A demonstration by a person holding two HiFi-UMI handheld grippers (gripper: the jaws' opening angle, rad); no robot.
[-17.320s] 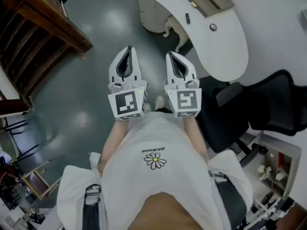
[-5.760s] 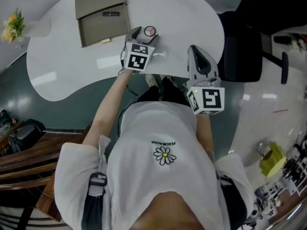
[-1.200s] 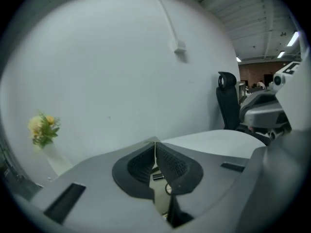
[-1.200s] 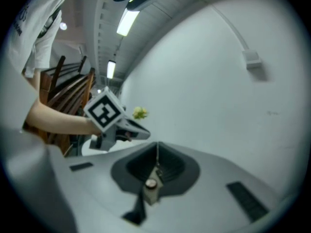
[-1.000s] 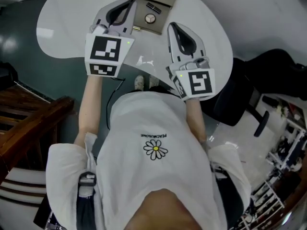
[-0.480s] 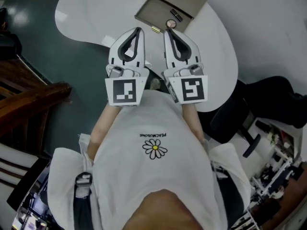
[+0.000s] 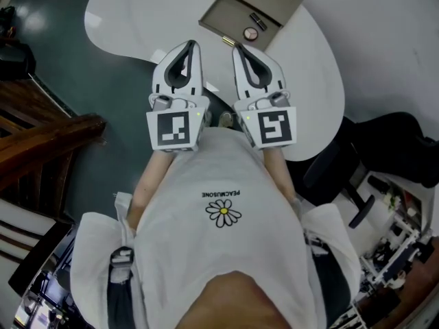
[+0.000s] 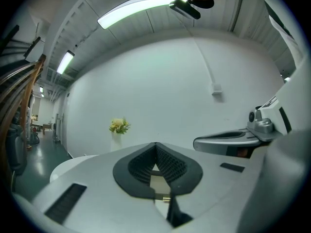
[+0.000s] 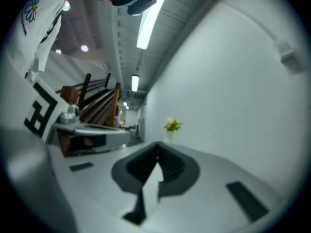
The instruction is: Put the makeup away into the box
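A dark floor (image 7: 82,101) lies below us, and a white curved bench (image 7: 137,12) fills the top of the head view. On the bench lies the open box (image 7: 226,16). In its tray we see a round compact (image 7: 250,33) and a dark tube (image 7: 258,21) close together, so the makeup we can make out is already inside. A small gold piece (image 7: 226,40) sits at the tray's near edge. We cannot tell whether it is a clasp or another item left out.

Just short of the box, the left tool (image 7: 191,44) and the right tool (image 7: 239,46) are side by side and level, tips over the bench's near edge, pointing toward the box. Each has its jaws closed tip to tip with nothing between them. We judge they are held back and empty because the putting away is finished, or nearly so.

Farther off, flowers (image 8: 119,125) seem to stand at the bench's far end against a white wall (image 8: 184,81). A black chair (image 7: 384,142) stands to the right.
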